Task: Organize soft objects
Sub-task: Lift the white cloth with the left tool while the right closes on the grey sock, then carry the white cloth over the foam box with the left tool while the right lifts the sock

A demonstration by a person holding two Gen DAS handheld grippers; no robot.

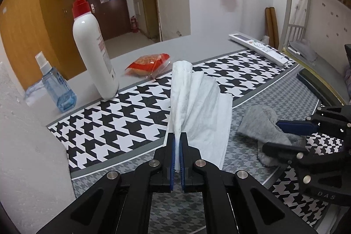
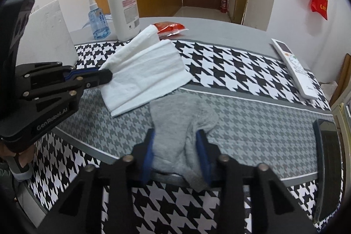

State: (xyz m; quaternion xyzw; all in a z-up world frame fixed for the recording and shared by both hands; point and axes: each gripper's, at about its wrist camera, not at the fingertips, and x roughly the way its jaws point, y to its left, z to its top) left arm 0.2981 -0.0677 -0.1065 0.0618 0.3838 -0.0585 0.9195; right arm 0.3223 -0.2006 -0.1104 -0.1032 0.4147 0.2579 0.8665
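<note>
Dorm-type room w/ a brown door in back, and a houndstooth mat point(image 2: 230, 63) covers the worktop. White cloth point(image 1: 197, 106) is pinched at its near edge in the left gripper point(image 1: 177, 144), jaws shut tight on it, rest of it fanned out over the mat. Grey sock point(image 2: 177, 131) lies flat just beside it, sitting between the right gripper point(image 2: 175, 146) jaws, which are narrow w/ pads against both sides. Both are light, floppy, zero stiffness imo, so they'll droop & drag when lifted. Best bet: grab an edge or cuff, not the middle. Pump bottle point(image 2: 124, 6) stands near the cloth's far end, prob easy to bump.
</note>
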